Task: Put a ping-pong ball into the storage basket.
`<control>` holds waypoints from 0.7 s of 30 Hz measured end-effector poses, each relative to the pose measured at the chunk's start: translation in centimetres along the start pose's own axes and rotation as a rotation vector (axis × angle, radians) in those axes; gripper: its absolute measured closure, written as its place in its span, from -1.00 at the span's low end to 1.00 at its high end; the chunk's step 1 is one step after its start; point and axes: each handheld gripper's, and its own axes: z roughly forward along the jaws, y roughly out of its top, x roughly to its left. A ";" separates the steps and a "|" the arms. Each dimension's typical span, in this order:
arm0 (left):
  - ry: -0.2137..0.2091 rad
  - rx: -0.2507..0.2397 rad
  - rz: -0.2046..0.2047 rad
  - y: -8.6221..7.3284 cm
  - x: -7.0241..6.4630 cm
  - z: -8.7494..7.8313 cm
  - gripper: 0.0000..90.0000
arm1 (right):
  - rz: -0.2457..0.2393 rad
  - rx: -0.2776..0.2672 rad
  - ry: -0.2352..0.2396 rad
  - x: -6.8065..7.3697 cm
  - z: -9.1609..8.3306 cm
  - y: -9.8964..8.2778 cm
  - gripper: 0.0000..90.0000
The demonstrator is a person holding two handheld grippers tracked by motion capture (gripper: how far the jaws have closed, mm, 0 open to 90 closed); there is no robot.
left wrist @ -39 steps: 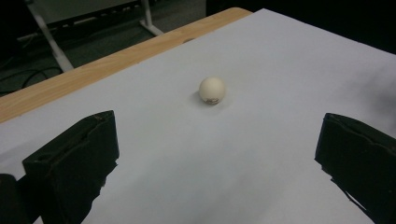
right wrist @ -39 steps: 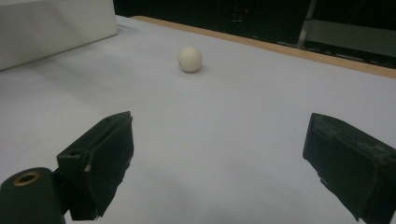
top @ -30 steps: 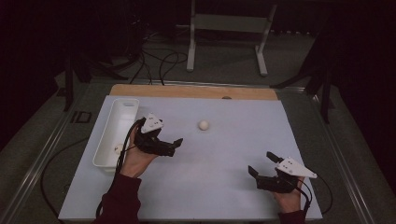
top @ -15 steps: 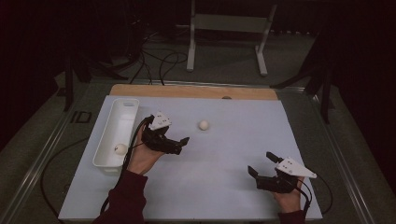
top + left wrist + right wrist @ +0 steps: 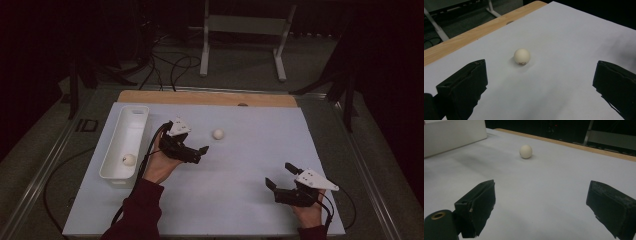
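The loose white ball [image 5: 218, 134] lies on the pale sheet that covers the table [image 5: 240, 200], toward the far middle, and it sits just ahead of the left tool [image 5: 199, 152] — a little farther up the table and toward the person's right from its tips. In the left gripper view the ball [image 5: 522, 56] rests on the sheet beyond the two black jaws and roughly centred in the gap between them, slightly toward the left one; the jaws stand wide apart with nothing between them. A ball has no long axis, so the approach angle matters little; what counts is that the left tool is by far the nearer one and already points at it. The right tool [image 5: 278, 180] rests near the front right of the table, well apart from the ball, its jaws also spread and empty — from its own view the ball [image 5: 525, 151] looks far off. A white tray [image 5: 134, 112] stands along the left side with another ball [image 5: 129, 159] inside, near its front end. Nothing lies between the left tool and the loose ball, and the wooden edge [image 5: 210, 98] runs well behind.
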 end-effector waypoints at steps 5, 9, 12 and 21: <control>-0.006 0.004 -0.001 0.2 0.1 0.3 -1.00 | -0.001 -0.002 0.001 0.0 0.0 0.0 -0.81; -0.005 0.008 0.005 0.3 0.2 0.5 -1.00 | -0.002 -0.002 0.002 0.0 0.0 0.0 -0.81; -0.003 0.004 0.003 0.4 0.3 0.7 -1.00 | -0.002 -0.001 0.000 0.0 0.0 0.0 -0.81; -0.014 0.021 -0.009 0.4 0.8 1.6 -1.00 | -0.001 -0.002 0.000 0.0 0.0 0.0 -0.81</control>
